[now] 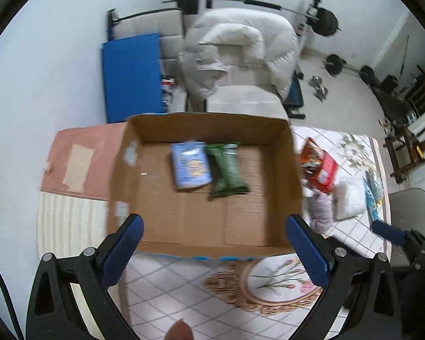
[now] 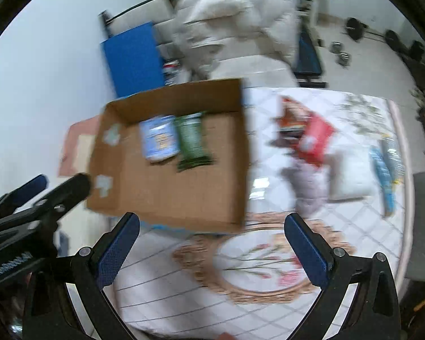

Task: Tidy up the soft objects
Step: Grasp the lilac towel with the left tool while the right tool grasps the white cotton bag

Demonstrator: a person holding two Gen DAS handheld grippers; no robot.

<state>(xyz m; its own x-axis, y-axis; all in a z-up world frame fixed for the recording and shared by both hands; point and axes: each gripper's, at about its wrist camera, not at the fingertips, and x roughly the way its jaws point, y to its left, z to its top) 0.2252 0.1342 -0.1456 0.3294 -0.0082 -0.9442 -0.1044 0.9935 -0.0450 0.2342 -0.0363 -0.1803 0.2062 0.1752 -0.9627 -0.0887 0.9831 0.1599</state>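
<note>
An open cardboard box (image 1: 204,221) sits on a quilted white bed cover (image 1: 167,289) printed with a flower medallion, and two soft packets lie side by side on its floor toward the far wall: a light blue packet (image 1: 190,165) on the left and a green packet (image 1: 226,170) touching its right edge. To the right of the box, on the same cover, the rest of the soft things lie in a loose cluster: a red packet (image 1: 318,167) nearest the box wall, a pale lilac cloth bundle (image 1: 321,208) just below it, a white pillow-like pack (image 1: 350,197) beside that, and a blue-patterned pack (image 2: 382,170) farther out toward the edge of the bed. The left gripper (image 1: 214,248) hangs over the near wall of the box with its jaws spread wide and nothing between them. The right gripper (image 2: 212,250) is above the medallion just in front of the box's near right corner, its jaws likewise wide apart and empty; its view is smeared with motion blur. Beyond the bed stand a blue mat (image 1: 131,76) against the wall, a puffy white duvet (image 1: 240,48) heaped on a bench, and a barbell (image 1: 257,2) on a rack.
</note>
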